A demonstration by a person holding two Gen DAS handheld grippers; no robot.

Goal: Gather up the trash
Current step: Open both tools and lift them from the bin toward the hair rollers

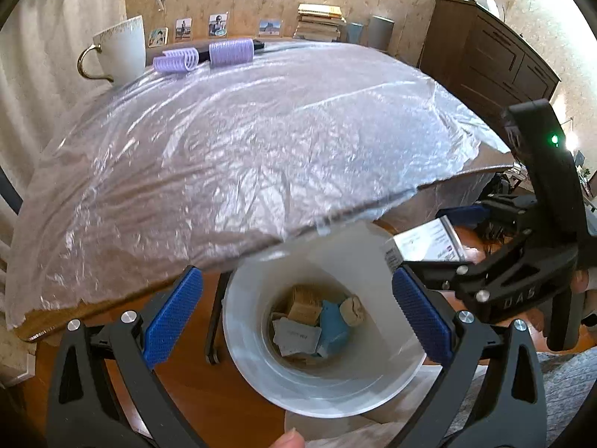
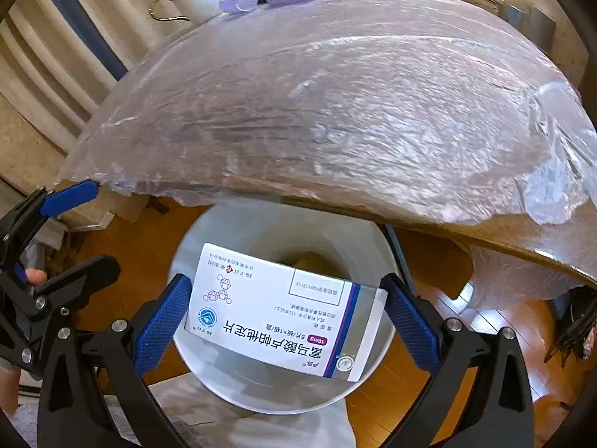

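Note:
A white bin point(image 1: 261, 358) stands on the floor below the table edge, with several pieces of paper and card trash point(image 1: 309, 321) at its bottom. My left gripper point(image 1: 298, 317) is open and empty above the bin. My right gripper point(image 2: 287, 317) is shut on a white medicine box point(image 2: 283, 310) with purple trim, held flat over the bin's mouth point(image 2: 209, 231). In the left wrist view the right gripper point(image 1: 485, 261) and the box point(image 1: 425, 242) show at the right, above the bin rim.
The wooden table point(image 1: 373, 209) is covered with crinkled clear plastic point(image 1: 224, 130). At its far side stand a white cup point(image 1: 123, 50) and two purple hair rollers point(image 1: 231, 50). Books point(image 1: 317, 20) and a dark cabinet point(image 1: 485, 56) lie beyond.

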